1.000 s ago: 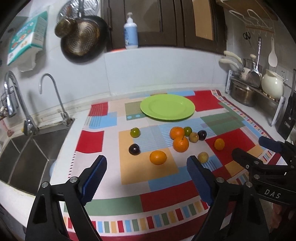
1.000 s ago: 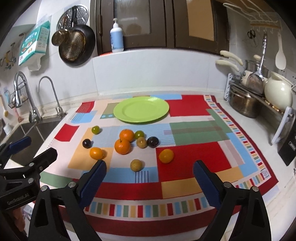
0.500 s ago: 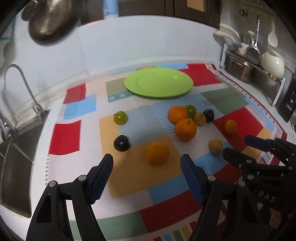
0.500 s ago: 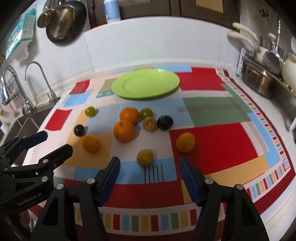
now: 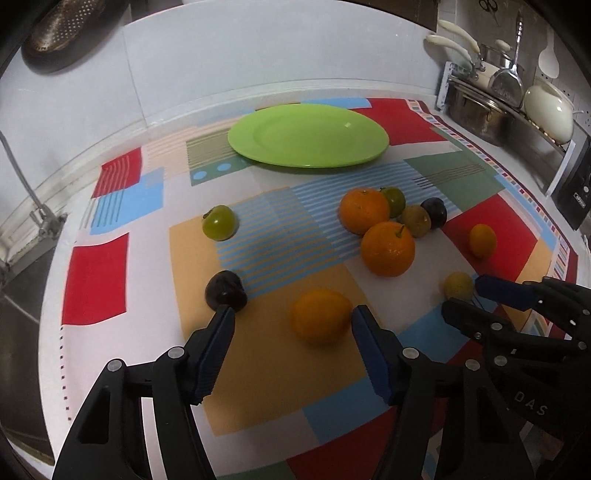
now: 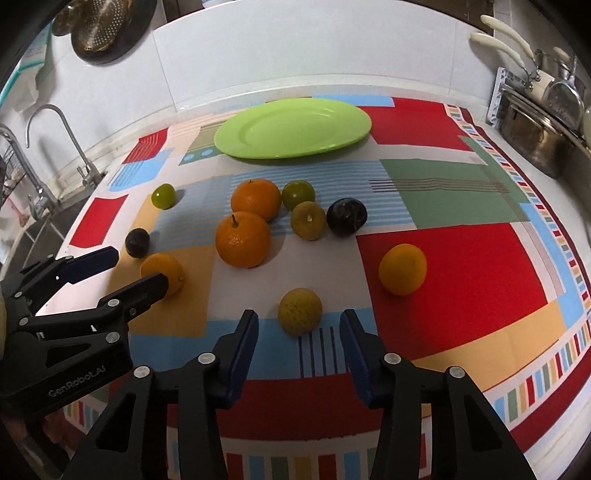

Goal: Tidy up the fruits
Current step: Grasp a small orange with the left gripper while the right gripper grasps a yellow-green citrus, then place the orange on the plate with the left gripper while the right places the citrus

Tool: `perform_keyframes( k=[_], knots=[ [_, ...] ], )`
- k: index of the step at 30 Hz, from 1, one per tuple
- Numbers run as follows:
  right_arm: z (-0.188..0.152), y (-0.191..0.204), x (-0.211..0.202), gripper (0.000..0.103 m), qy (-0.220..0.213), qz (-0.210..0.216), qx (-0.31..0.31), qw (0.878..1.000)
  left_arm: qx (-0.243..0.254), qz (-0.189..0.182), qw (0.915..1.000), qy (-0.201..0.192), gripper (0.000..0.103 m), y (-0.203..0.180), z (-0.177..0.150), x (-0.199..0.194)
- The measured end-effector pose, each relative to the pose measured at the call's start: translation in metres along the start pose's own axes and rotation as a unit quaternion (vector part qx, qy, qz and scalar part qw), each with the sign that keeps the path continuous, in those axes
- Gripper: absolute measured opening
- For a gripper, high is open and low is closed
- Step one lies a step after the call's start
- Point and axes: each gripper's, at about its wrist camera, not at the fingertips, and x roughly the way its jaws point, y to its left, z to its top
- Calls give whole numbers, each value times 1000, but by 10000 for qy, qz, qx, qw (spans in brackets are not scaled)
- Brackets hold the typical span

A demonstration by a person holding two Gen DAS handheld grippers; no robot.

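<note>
Several fruits lie on a patchwork cloth (image 5: 96, 280) in front of an empty green plate (image 5: 308, 134) (image 6: 291, 127). My left gripper (image 5: 293, 326) is open, its fingers on either side of a small orange fruit (image 5: 320, 315) (image 6: 162, 271), just short of it. My right gripper (image 6: 298, 330) is open, just short of a yellow-green fruit (image 6: 300, 311) (image 5: 458, 286). Two large oranges (image 6: 243, 238) (image 6: 255, 198), two green fruits (image 6: 298, 195) (image 6: 163, 196), two dark plums (image 6: 346, 215) (image 6: 137, 242), an olive fruit (image 6: 307, 220) and another small orange fruit (image 6: 402, 268) lie apart.
A sink with taps (image 6: 44, 158) lies at the left. A dish rack with pots (image 5: 480, 107) and a cream kettle (image 5: 548, 110) stands at the right. A colander (image 6: 99, 29) hangs on the back wall.
Both grippers have moved forward and down toward the fruits; the fruits and plate loom larger. The left now frames the small orange fruit, the right the yellow-green one. No fruit has moved.
</note>
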Motion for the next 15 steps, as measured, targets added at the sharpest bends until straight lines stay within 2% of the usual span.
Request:
perform_keyframes(
  k=[5,12,15],
  knots=[
    [2,0,5,39,85,8,10,10000,78,-173,9998,35,59,-1,3,5],
    [3,-2,9,30,142,22,35,9999,150,-446,9988,126,37,-5,8,11],
    [4,-4,9,27,142,60,72,9999,180,-484,9986,149,35,-7,8,12]
  ],
)
